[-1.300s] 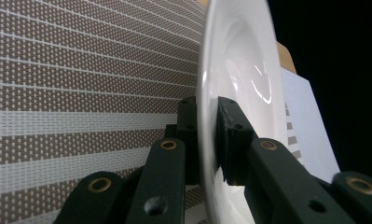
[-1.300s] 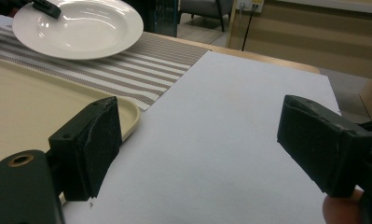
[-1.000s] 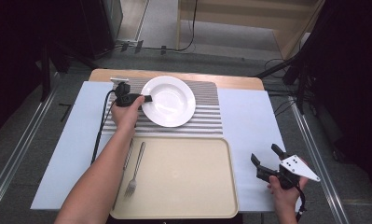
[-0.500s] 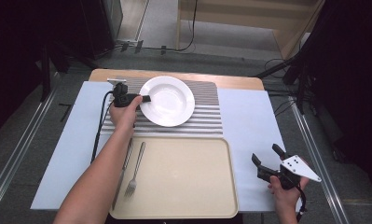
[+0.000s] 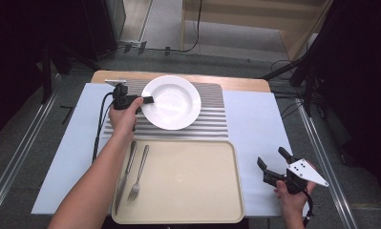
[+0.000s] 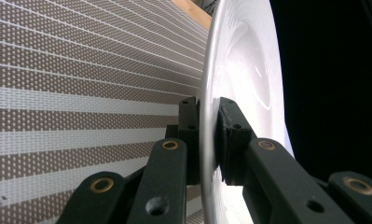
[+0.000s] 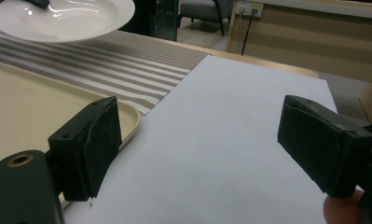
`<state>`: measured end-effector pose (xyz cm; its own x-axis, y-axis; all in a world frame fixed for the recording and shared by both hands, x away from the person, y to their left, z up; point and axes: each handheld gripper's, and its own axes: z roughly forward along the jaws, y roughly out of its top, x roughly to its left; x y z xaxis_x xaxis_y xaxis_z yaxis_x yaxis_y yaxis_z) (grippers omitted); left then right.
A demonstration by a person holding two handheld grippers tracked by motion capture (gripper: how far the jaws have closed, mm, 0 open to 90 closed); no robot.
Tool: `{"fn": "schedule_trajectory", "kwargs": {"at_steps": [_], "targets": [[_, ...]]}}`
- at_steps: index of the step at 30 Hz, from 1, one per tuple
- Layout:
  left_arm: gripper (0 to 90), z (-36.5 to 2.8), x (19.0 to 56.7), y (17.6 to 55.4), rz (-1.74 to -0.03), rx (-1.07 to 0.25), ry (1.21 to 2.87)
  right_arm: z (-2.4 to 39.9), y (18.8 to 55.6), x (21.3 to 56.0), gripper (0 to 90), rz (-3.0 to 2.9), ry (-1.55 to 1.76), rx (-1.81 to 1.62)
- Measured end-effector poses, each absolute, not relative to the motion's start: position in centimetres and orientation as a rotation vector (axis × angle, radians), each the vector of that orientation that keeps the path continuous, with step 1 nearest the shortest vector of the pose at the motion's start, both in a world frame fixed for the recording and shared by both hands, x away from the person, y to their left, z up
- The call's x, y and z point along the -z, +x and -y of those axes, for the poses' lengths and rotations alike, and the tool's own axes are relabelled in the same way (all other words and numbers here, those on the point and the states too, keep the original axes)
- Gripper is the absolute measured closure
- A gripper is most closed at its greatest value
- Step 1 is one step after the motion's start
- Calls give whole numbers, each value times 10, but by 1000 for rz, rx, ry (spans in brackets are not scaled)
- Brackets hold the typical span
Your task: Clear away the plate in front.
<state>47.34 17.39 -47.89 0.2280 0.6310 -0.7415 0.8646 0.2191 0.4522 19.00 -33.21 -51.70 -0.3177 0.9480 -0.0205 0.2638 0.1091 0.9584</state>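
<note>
Your left gripper (image 5: 147, 100): it sits at the far left of the striped mat, your hand wrapped around it, its jaws clamped on the left rim of the plate.
Jaw detail, left: in the left gripper view one pad (image 6: 189, 122) presses the underside of the rim and the other pad (image 6: 230, 135) presses the upper face, with the rim edge-on between them.
Plate (image 5: 171, 102): white and round, it extends to the right of your left jaws over the striped mat; in the right gripper view it (image 7: 62, 18) shows clear of the mat, its shadow beneath it.
Striped mat (image 5: 212, 119): brown and white, it lies under and beyond your left jaws.
Knife (image 5: 124, 175) and fork (image 5: 138, 173): they lie side by side on the left end of the tray, nearer you than your left jaws, knife to the left.
Tray (image 5: 188, 181): cream, it lies between your two grippers, just on your side of the mat.
White sheet (image 5: 255, 124): it covers the table under mat and tray.
Your right gripper (image 5: 272, 166): low at the right, just off the tray's right edge, its jaws spread wide and gripping nothing.
Jaw detail, right: in the right gripper view the tray corner (image 7: 123, 122) sits just behind one pad (image 7: 89, 144), and bare white sheet lies between the pads.
</note>
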Motion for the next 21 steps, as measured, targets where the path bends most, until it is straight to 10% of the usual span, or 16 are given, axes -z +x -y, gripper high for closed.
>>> {"fn": "schedule_trajectory", "kwargs": {"at_steps": [21], "targets": [[800, -175, 468, 436, -1381, 363, 1513, 331, 189, 516, 138, -1690, 1187, -1242]]}}
